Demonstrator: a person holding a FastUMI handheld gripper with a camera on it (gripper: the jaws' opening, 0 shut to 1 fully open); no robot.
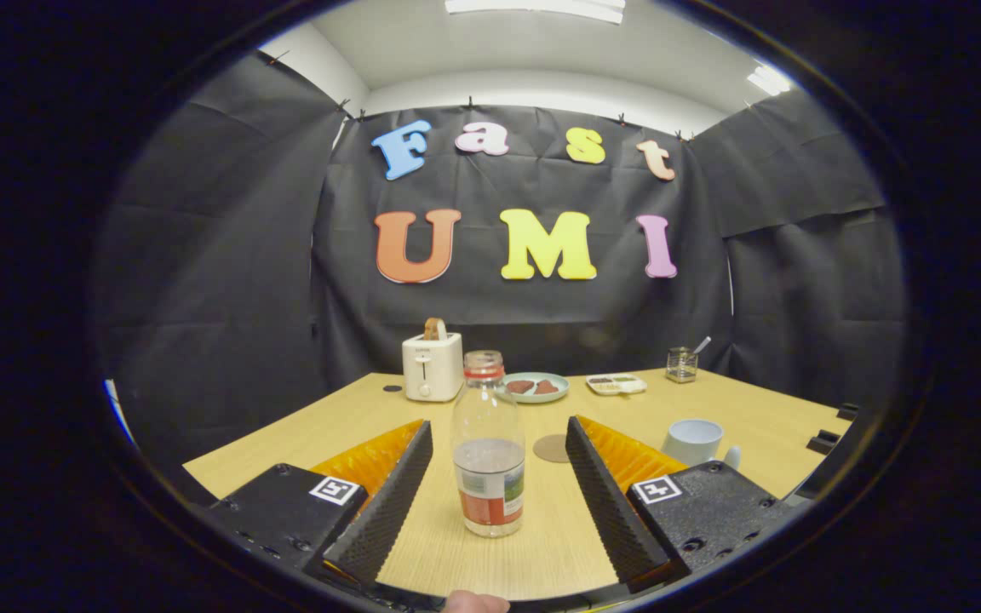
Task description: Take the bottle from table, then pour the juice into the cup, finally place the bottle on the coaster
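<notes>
Standing upright on a light wooden table (pixel 329 426), a clear plastic bottle (pixel 489 443) with a red collar below its cap and a red and green label low on its body sits between the two fingers of the gripper (pixel 497 464), which are spread wide, one to each side, neither touching it. The bottle looks mostly empty, with only a shallow level of liquid at about label height. Just beyond it lies a round brown coaster (pixel 552 448), and further to the right, past the right finger, stands a pale cup (pixel 693 441). At the back of the table are a white toaster (pixel 432 367) with a slice of bread in it, a plate (pixel 536 387) holding dark pieces of food, a small tray (pixel 616 385) and a glass jar (pixel 681 364) with a spoon. A fingertip (pixel 475 603) of the person holding the tool shows at the near edge. The grasp appears not yet made. The main risk, as I judge it, is that a light, tall bottle tips if one finger reaches it before the other, or if the fingers close too high near the neck. Thin plastic may also buckle under a hard squeeze. Later, swinging right toward the cup could clip its rim, and a bottle held off-centre may rotate in the grip while tilting, spilling juice on the table.
</notes>
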